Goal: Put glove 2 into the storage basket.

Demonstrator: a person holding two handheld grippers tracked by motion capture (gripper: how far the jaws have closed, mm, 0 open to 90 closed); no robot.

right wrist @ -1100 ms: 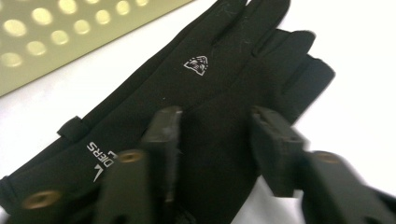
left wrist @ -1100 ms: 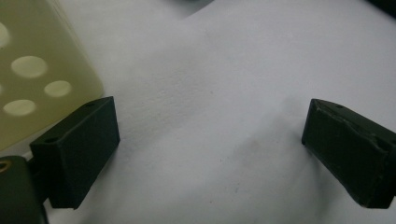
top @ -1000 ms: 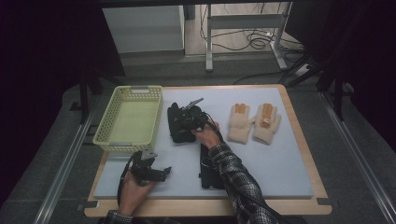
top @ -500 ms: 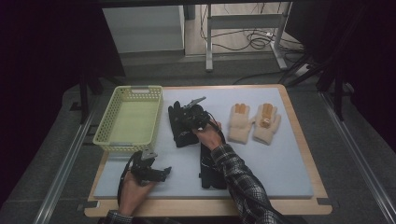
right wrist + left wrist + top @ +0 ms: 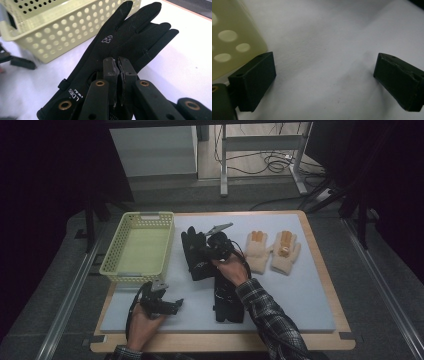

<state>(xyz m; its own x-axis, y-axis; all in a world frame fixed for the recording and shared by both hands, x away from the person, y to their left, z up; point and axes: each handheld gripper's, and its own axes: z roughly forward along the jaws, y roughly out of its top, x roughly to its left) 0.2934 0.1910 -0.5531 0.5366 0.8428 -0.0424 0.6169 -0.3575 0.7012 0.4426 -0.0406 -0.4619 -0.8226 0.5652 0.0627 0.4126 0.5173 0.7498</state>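
A black glove (image 5: 117, 42) bearing a small white emblem and a partly readable cuff label, "LDIES", lies on the table (image 5: 305, 285) beside a yellow basket (image 5: 62, 27). The right gripper (image 5: 118, 65) has its jaws pressed together over the glove; whether fabric is pinched is unclear. The left gripper (image 5: 324, 75), jaws wide apart and empty, hangs over bare table at the basket's corner.

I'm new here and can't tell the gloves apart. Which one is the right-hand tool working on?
Start at the yellow basket on the table's left. The black glove lying just beside it, fingers pointing away from the person, is the one; the right gripper has its jaws pressed together on it. Unlike the cream gloves farther right, it is black with a small white logo.
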